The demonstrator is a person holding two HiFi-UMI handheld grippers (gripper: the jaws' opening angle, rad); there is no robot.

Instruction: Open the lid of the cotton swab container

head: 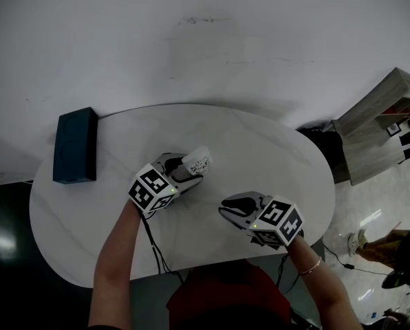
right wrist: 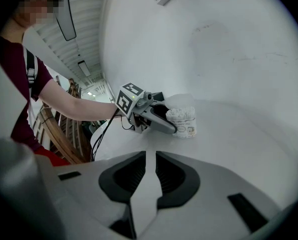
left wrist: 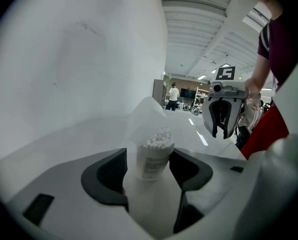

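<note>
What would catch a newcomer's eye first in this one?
The swab container stands mid-table with its lid tipped open and white swabs showing, between the wide jaws of the left gripper. The right gripper is off to its right with nothing between its jaws. A dark box lies at the far left edge of the table.

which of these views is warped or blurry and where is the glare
Left gripper view: fisheye with dark corners, the cotton swab container close and slightly soft, bright ceiling lights behind. Right gripper view: same fisheye bend, container sharper. Head view: even light, soft shadow past the far edge of the table, glare streaks on the floor.
</note>
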